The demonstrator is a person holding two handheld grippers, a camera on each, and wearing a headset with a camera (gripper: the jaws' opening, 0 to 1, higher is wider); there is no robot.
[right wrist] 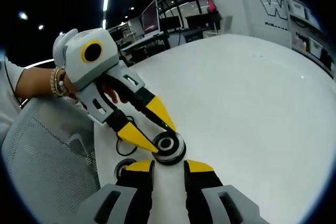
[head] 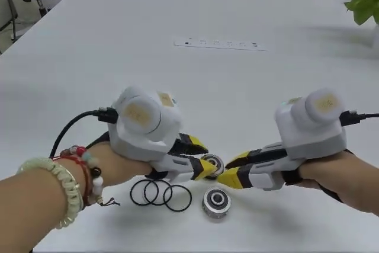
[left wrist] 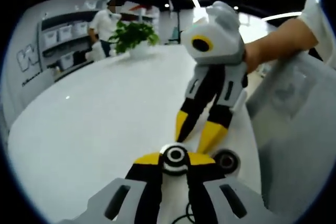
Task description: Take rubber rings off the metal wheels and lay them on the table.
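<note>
Ring-stripping at lower centre: the left gripper [head: 204, 162] clamps a small silver metal wheel [head: 211, 163], and the parted right gripper [head: 230, 169] must next pinch its rubber ring.

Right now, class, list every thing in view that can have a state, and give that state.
left gripper: shut, jaws clamped on the held wheel.
right gripper: open, jaws apart, tips close to that wheel.
held wheel: gripped; whether a ring is on it is unclear.
second wheel: lying on the table, untouched.
rubber rings: off the wheels, flat on the table, overlapping.
</note>
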